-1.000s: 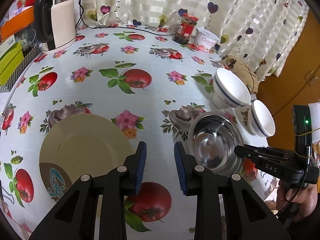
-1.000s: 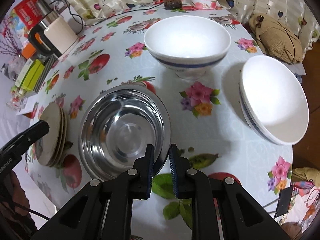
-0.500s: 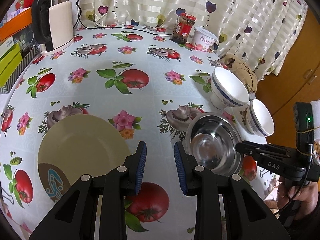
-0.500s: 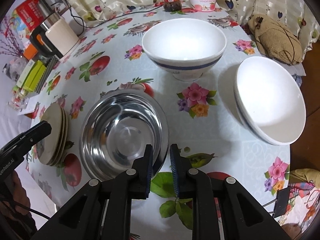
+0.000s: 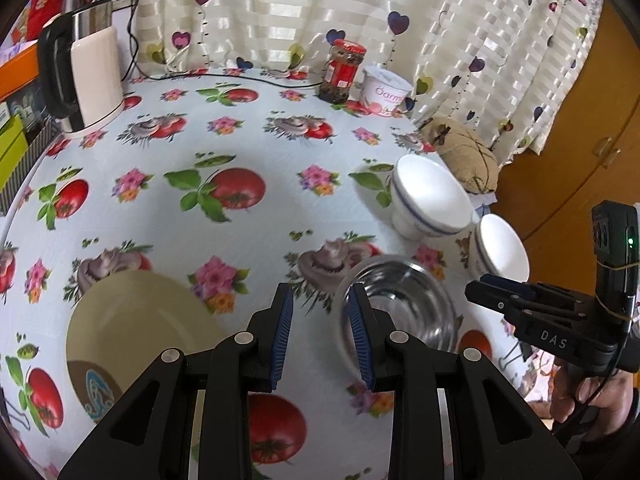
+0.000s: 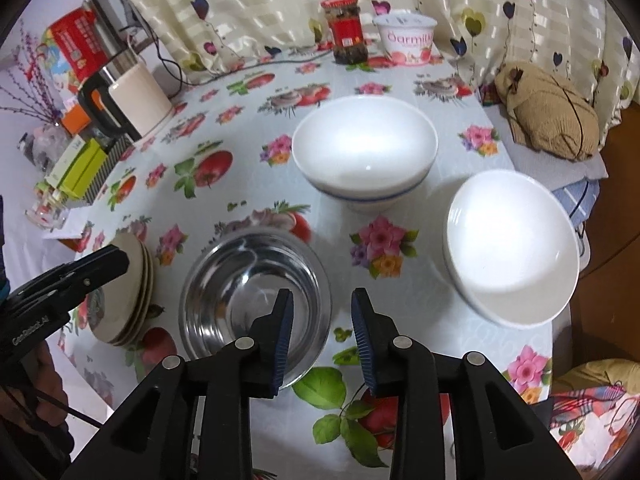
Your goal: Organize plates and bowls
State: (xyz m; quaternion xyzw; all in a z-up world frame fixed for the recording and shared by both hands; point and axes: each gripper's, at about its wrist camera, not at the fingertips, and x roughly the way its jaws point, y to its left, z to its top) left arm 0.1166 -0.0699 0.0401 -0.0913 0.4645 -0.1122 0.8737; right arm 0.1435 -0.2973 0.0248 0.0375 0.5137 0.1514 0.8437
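Note:
A steel bowl [image 6: 240, 292] stands on the flowered tablecloth just ahead of my right gripper [image 6: 323, 332]. Its jaws are opening. The bowl's near right rim lies between the pads, which do not press on it. Two white bowls with a blue band stand beyond: one [image 6: 364, 148] further back, one [image 6: 508, 248] near the table's right edge. A stack of cream plates [image 6: 132, 292] lies to the left of the steel bowl. My left gripper [image 5: 320, 336] hovers open and empty between the plates [image 5: 136, 320] and the steel bowl [image 5: 404, 304].
An electric kettle [image 5: 96, 76] stands at the back left, with a red-lidded jar [image 5: 344, 72] and a yogurt tub [image 5: 386, 90] by the curtain. A brown cloth bag [image 5: 464, 152] lies past the table's right edge. Boxes [image 6: 80, 168] crowd the left side.
My right gripper's jaws have parted from the steel bowl's rim and the gripper has lifted a little. The left gripper has drawn up and back slightly, still open.

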